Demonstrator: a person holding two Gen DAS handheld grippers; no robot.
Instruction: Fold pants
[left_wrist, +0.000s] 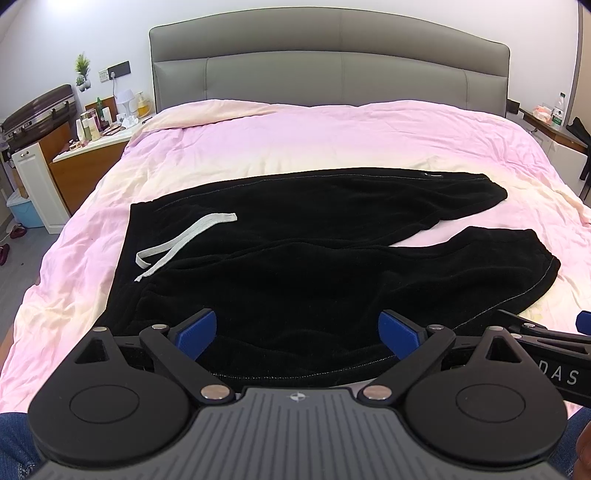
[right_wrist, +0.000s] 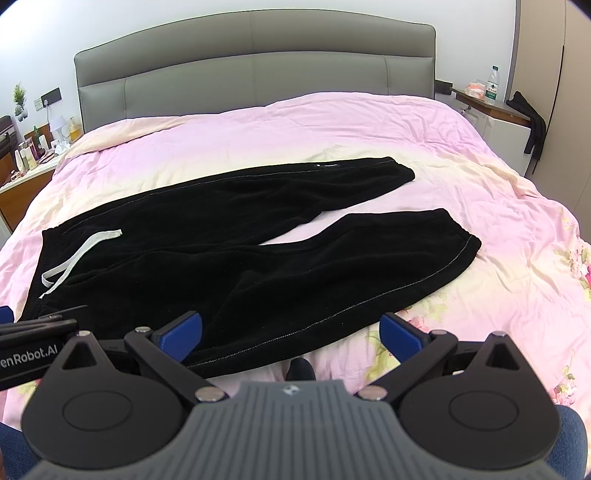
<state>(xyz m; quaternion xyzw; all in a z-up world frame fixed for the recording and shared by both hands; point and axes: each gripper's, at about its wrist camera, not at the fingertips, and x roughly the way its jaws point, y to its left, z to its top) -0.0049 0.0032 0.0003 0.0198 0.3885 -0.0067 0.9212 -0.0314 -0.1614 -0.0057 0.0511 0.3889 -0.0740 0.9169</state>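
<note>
Black fleecy sweatpants (left_wrist: 295, 236) lie flat on the bed's crumpled pink sheet (left_wrist: 258, 140), legs forked apart, a flat white drawstring (left_wrist: 177, 240) looped at the waistband. Left gripper (left_wrist: 297, 332) and right gripper (right_wrist: 291, 332) hover over the near edge, jaws spread wide, holding nothing.

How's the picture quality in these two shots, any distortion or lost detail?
Left wrist view: fisheye bows the headboard; the black pants lose their folds to darkness. Right wrist view: same curving, the pink bedspread washes out pale mid-bed, everything sharp.
</note>
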